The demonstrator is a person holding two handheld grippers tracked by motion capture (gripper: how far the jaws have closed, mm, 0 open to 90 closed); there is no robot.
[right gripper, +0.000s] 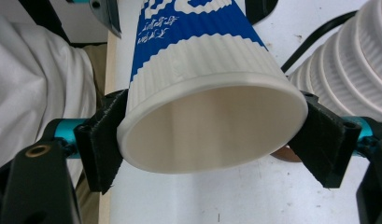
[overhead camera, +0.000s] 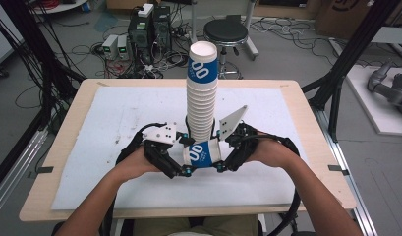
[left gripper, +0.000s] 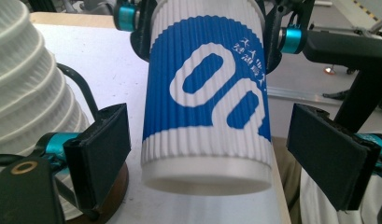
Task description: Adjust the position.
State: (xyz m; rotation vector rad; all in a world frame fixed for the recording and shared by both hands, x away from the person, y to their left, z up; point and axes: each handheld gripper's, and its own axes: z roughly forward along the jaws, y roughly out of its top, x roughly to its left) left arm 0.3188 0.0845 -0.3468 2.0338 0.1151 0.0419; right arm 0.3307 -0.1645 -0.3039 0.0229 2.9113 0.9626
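A: The single blue-and-white paper cup [overhead camera: 203, 154] lies sideways in the air between the two grippers, just in front of the tall stack of cups [overhead camera: 202, 93]. The right gripper [right gripper: 212, 135] has it: both black pads press on the rim end, one on each side of the open mouth.

B: And the left gripper [left gripper: 207, 154]?

A: Released. In the left gripper view its jaws stand apart from the cup's base end, a clear gap on each side and nothing clamped. The base points straight toward that gripper, with the right gripper's teal-tipped jaws visible beyond, at the far end of the cup.

B: So which step is this?

A: I'd judge it a hand-over or a re-grip in mid-air, with the stack close beside the left gripper and behind the cup. The white mat [overhead camera: 120, 113] lies below both hands.

B: What does the next move call for?

A: If the cup is meant for the stack, it has to be turned upright, mouth up like the ones already there, lifted above the top cup and lowered straight down. The stack is tall and narrow, so a sideways knock could tip it. If the left gripper takes over, its jaws should close squarely on the ribbed wall before the right lets go.
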